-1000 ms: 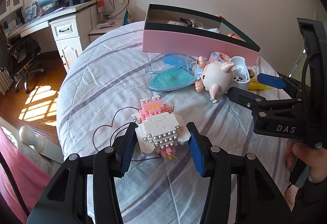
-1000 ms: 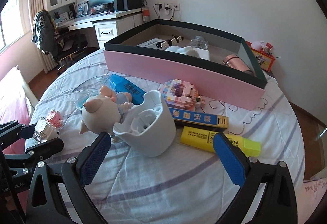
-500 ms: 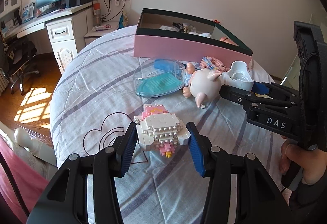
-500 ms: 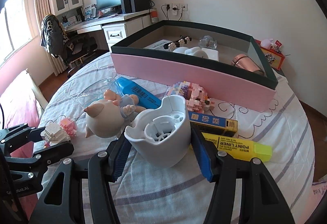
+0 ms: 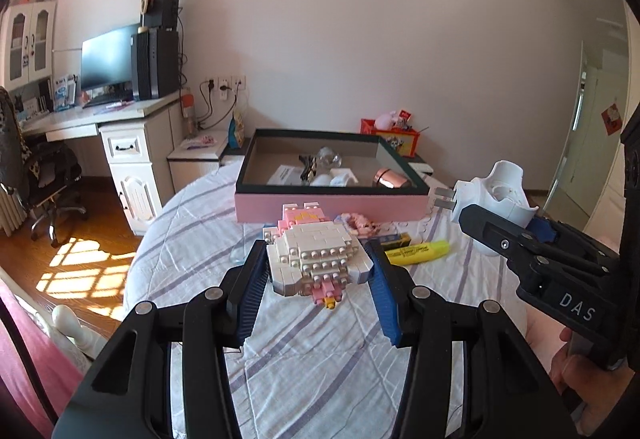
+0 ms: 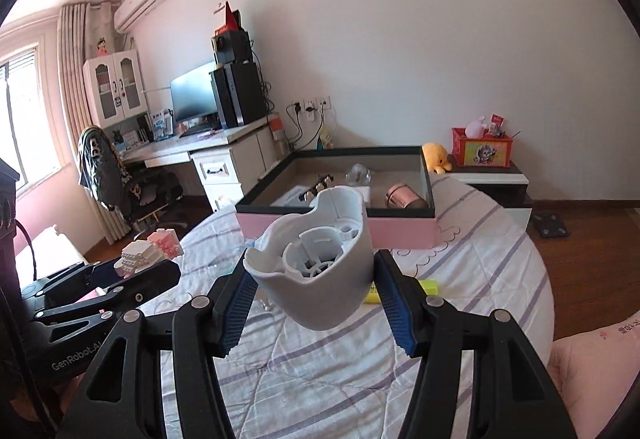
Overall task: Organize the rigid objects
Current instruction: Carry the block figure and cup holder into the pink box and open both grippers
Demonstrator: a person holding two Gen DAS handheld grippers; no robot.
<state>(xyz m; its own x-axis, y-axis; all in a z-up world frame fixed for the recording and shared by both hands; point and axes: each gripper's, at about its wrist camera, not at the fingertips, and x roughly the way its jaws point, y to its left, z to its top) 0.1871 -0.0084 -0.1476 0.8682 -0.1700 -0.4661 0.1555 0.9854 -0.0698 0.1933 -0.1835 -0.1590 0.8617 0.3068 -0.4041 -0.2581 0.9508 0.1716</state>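
Observation:
My left gripper (image 5: 316, 279) is shut on a white and pink brick figure (image 5: 316, 259) and holds it above the bed. It also shows in the right wrist view (image 6: 148, 251). My right gripper (image 6: 312, 291) is shut on a white plastic plug-in shell (image 6: 316, 263), lifted off the bed; it also shows in the left wrist view (image 5: 500, 195). The pink box with a dark rim (image 5: 332, 205) lies ahead on the bed (image 5: 312, 351) and holds several small items. In the right wrist view the box (image 6: 400, 231) is straight ahead.
A yellow highlighter (image 5: 420, 253), a blue and yellow box (image 5: 394, 238) and a second pink brick figure (image 5: 358, 225) lie in front of the box. A desk (image 5: 120, 127) stands left, a red toy box (image 6: 482, 153) on a nightstand right.
Both grippers have lifted their objects off the bed and tilted up toward the pink box. The right gripper closed on the white shell during this second.

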